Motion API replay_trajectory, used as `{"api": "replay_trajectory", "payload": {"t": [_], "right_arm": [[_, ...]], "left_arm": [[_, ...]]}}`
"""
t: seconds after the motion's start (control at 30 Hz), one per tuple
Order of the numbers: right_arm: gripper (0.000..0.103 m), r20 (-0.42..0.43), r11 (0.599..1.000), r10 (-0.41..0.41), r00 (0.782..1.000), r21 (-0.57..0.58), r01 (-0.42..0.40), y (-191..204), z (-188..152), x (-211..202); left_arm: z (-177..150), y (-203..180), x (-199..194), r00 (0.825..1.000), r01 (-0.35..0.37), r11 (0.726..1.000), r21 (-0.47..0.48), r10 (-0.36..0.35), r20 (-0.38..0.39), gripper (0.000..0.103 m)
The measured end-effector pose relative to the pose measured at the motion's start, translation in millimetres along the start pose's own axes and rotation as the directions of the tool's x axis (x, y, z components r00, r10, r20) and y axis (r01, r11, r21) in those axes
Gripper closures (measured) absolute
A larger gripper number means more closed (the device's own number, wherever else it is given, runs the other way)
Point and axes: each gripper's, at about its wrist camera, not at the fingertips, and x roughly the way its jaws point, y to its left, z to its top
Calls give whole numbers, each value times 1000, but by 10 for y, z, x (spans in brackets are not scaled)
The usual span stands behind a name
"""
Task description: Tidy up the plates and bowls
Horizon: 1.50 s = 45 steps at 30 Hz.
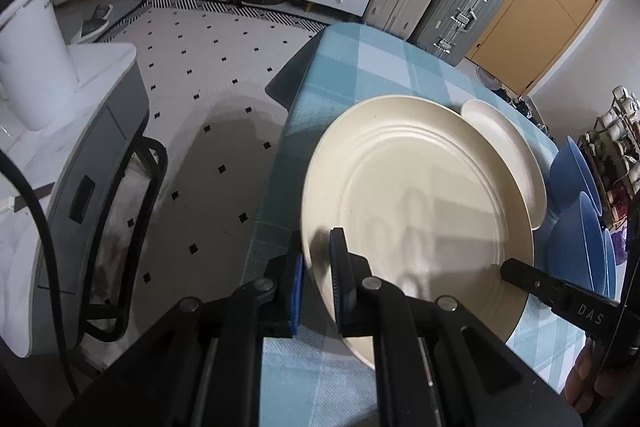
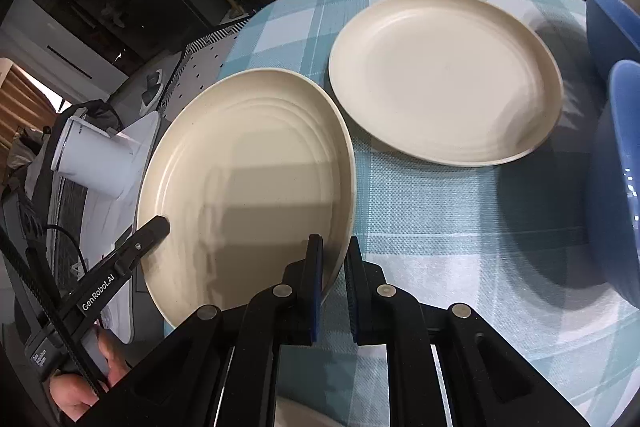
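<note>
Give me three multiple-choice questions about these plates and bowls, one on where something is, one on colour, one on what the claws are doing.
1. Where does the second cream plate lie?
A. flat on the tablecloth
B. inside a bowl
C. on the floor

2. What colour are the bowls?
A. cream
B. blue
C. green

3. How is the near plate held?
A. by the left claw alone
B. by neither claw
C. by both, with the right claw on another part of its rim

Answers:
1 A, it sits flat on the checked cloth beyond the held plate.
2 B, both at the right edge are blue.
3 C, each wrist view shows fingers pinching the rim, with the other claw's finger also on the plate.
</note>
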Motion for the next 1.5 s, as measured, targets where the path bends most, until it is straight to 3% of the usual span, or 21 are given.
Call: {"api": "replay_trajectory", "payload": {"t": [0.63,1.13,1.5], "right_arm": [[94,46,998,50,998,-43,-48,-64,-348,-605],[93,35,995,66,997,-75,-64,-138,-1071,-1044],[93,-1,994,64,998,-85,-64,-196,-1619,-1100]], "left_arm": [[-381,-398,-749,987,-127,991,43,122,106,93],[-959,-519,-1183,980,-161,985,69,152,126,92],[-1457,-457,-1299,982,-174,984,50,169,85,92]]}}
